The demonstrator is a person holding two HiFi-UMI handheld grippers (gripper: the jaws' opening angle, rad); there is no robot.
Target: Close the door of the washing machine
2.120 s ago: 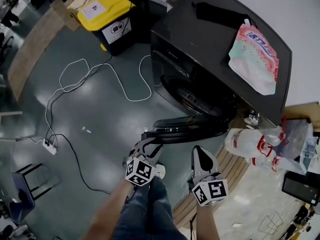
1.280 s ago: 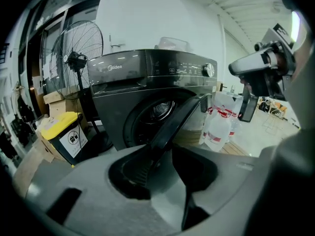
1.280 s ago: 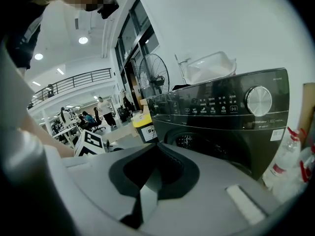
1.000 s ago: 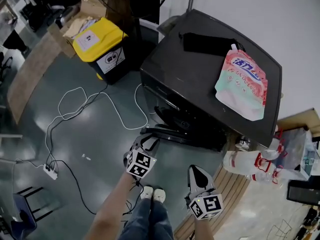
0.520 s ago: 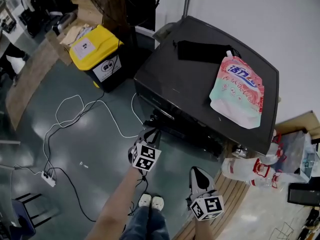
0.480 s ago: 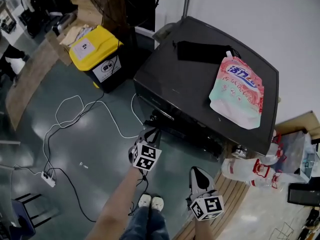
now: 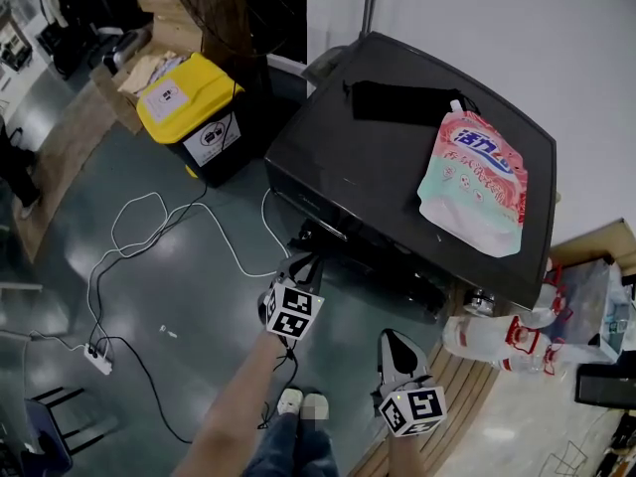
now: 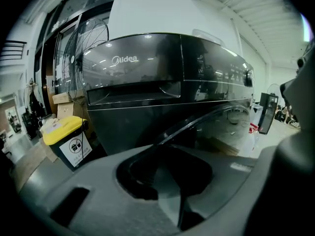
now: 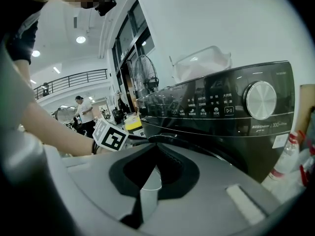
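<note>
The left gripper (image 7: 301,266) has its jaws at a narrow gap. They have just been closing, and nothing sits between them. Its tip is at the free edge of the round, dark-rimmed glass door (image 8: 216,129), and in the right gripper view it appears to touch that rim. The right gripper (image 7: 393,338) hangs lower and to the side, jaws together on nothing and well apart from the door, so it seems to play no part in the push.

The door belongs to the dark grey front-loading washing machine (image 7: 397,167) and lies almost flat against the machine's front. From above, only a thin dark lip shows below the control panel. In the left gripper view, though, the curved rim stands a little off the front, so the swing looks almost complete but not certainly finished. Whether the latch has caught cannot be told. What probably remains is a short, firm press on the rim until it seats, and then drawing the gripper back.

On the machine's top rest a pink-and-green soft detergent pouch (image 7: 475,182) and a flat black object (image 7: 397,102); neither is in the way. A yellow-lidded black bin (image 7: 184,102) stands beside the machine, and a white cable (image 7: 199,222) loops across the floor in front of it.
</note>
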